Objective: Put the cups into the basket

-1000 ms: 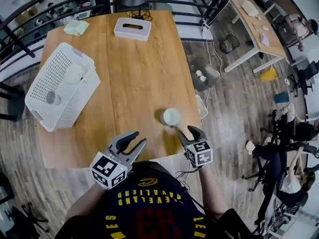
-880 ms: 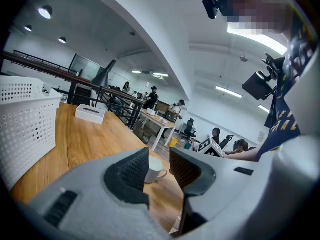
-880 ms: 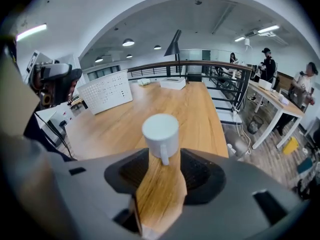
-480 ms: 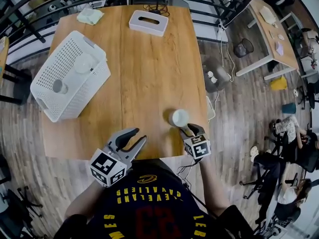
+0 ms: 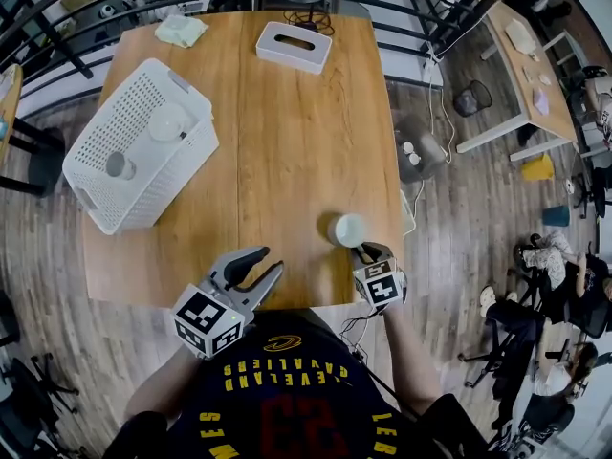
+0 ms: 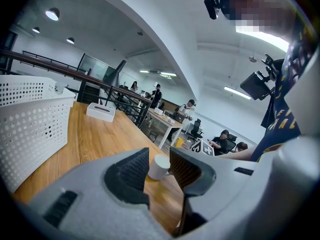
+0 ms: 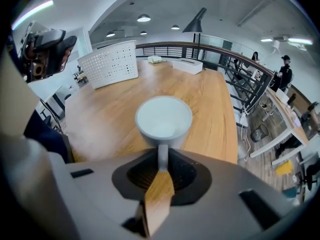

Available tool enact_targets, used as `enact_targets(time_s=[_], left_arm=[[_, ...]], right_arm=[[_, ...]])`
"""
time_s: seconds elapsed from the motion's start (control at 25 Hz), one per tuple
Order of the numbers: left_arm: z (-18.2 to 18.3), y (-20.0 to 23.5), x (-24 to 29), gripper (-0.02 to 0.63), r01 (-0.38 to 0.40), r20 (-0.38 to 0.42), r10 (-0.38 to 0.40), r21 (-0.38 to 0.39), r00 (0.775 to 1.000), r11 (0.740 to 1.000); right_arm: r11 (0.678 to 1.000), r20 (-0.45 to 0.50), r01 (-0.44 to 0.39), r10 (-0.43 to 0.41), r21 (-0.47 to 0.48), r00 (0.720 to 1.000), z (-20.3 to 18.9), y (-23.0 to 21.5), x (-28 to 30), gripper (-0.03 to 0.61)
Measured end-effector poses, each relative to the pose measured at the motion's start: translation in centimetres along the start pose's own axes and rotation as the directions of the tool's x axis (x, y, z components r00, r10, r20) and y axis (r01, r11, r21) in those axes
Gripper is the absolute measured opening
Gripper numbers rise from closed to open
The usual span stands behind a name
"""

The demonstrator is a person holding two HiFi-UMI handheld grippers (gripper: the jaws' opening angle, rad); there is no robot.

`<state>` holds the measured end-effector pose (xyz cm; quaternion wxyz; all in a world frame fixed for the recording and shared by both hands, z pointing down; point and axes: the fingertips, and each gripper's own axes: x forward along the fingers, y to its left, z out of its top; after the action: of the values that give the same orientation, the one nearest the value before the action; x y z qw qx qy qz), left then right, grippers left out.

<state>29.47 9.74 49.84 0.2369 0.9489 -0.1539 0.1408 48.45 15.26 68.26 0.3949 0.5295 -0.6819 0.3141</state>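
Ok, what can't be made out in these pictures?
Head view: fingers of the right gripper, closing on the mug handle, mostly hidden under its marker cube.
Head view: two cups in the basket too small to show handles.
Left gripper view: basket's inside hidden by its own wall; left edge cuts it off.

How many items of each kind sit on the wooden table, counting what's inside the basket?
Cups: 3
Basket: 1
Tissue box: 1
Cloth: 1
Total: 6
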Motion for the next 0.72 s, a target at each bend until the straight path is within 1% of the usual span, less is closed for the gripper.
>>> enact_targets(time_s=[0.04, 0.24, 0.4, 0.56, 0.72], left_arm=[[0.0, 0.1, 0.0, 0.117, 0.003, -0.002, -0.003, -0.002, 1.000, 1.000], [0.1, 0.5, -0.7, 0.117, -0.001, -0.006, 0.001, -0.007, 1.000, 1.000], [0.1, 1.0, -1.6, 0.116, -0.004, -0.012, 0.004, -0.010, 1.000, 1.000], [0.5, 1.6, -2.9, 0.116, -0.004, -0.001, 0.004, -0.003, 1.000, 1.000], [0.7, 2.4, -4.3, 0.116, -0.004, 0.007, 0.004, -0.001, 1.000, 1.000]], right_arm=[[1.000, -0.006, 0.007, -0.007, -0.004, 1.000, 0.0, 0.0, 0.0, 0.058], [0.999, -0.001, 0.033, -0.033, 0.019, 0.999, 0.2, -0.1, -0.1, 0.052], [0.996, 0.019, 0.059, -0.060, 0.071, 0.998, 0.2, -0.3, -0.2, 0.051], [0.986, 0.050, 0.065, -0.073, 0.155, 0.996, 0.5, -0.1, -0.4, 0.049], [0.981, 0.082, 0.078, -0.093, 0.176, 0.992, 1.8, 0.6, -1.0, 0.048]])
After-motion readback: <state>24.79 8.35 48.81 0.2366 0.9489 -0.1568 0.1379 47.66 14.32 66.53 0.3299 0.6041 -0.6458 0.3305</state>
